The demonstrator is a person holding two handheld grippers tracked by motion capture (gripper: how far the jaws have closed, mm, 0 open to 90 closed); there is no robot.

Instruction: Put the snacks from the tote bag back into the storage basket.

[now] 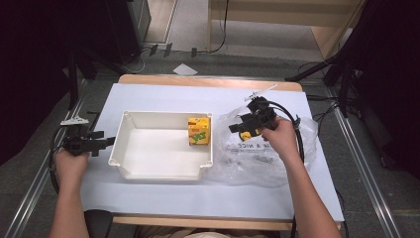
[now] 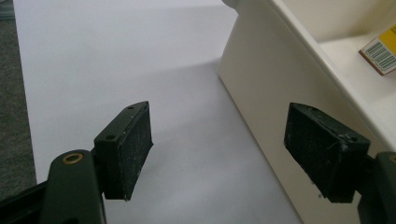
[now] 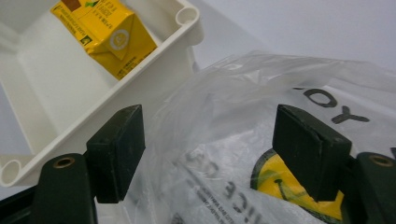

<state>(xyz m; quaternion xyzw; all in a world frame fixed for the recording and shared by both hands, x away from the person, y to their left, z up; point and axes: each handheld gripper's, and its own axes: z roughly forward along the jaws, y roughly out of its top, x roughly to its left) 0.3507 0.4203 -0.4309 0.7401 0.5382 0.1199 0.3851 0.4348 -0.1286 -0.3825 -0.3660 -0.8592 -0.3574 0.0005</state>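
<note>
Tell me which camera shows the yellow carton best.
The right gripper view: the yellow carton lies close, its print visible, in the white bin. The high view shows it small; the left gripper view catches just a barcode corner.

Yellow carton [image 1: 199, 131]; white tray [image 1: 163, 170]; clear bag [image 1: 257, 158], black print.

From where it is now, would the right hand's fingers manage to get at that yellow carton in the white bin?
Probably yes. The right gripper hangs open over the plastic bag, right beside the white bin. The yellow carton stands by the bin's near wall, uncovered from above.
</note>
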